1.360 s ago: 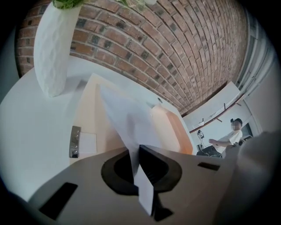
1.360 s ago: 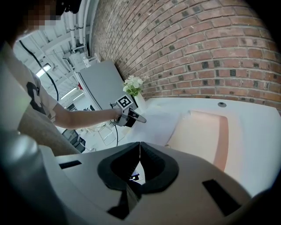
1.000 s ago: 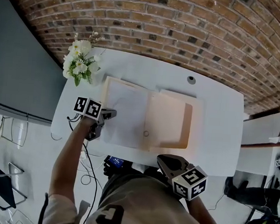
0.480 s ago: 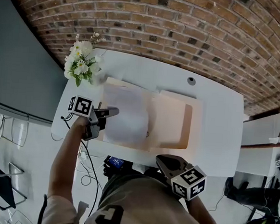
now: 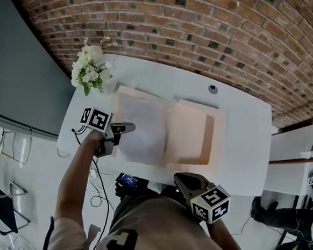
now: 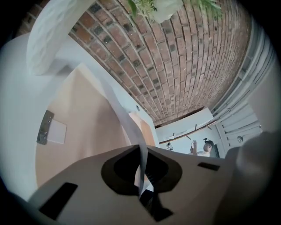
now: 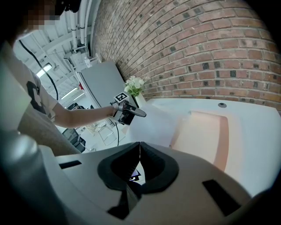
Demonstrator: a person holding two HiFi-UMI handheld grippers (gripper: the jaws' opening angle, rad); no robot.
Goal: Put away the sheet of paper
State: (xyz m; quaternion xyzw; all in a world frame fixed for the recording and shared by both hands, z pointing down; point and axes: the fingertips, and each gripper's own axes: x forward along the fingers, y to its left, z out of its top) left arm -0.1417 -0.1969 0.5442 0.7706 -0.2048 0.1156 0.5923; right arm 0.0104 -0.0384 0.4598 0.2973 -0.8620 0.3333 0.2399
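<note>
An open beige folder point(image 5: 191, 134) lies on the white table point(image 5: 242, 128). A white sheet of paper point(image 5: 142, 129) rests over the folder's left half, its left edge lifted. My left gripper point(image 5: 128, 127) is shut on that left edge; in the left gripper view the sheet point(image 6: 125, 121) runs edge-on from between the jaws of the left gripper point(image 6: 141, 151). My right gripper point(image 5: 183, 179) hangs at the table's front edge, away from the folder. In its own view the right gripper point(image 7: 139, 147) is shut with nothing in it, and the folder point(image 7: 204, 134) lies ahead.
A vase of white flowers point(image 5: 90, 68) stands at the table's back left corner. A small round grommet point(image 5: 213, 89) sits near the back edge. A brick wall point(image 5: 207, 28) is behind the table. Cables point(image 5: 100, 190) lie on the floor under the left arm.
My left gripper has raised the paper's left edge and carried it a little to the right over the folder. The sheet has bowed up and settled flatter again. The right gripper has stayed put.
</note>
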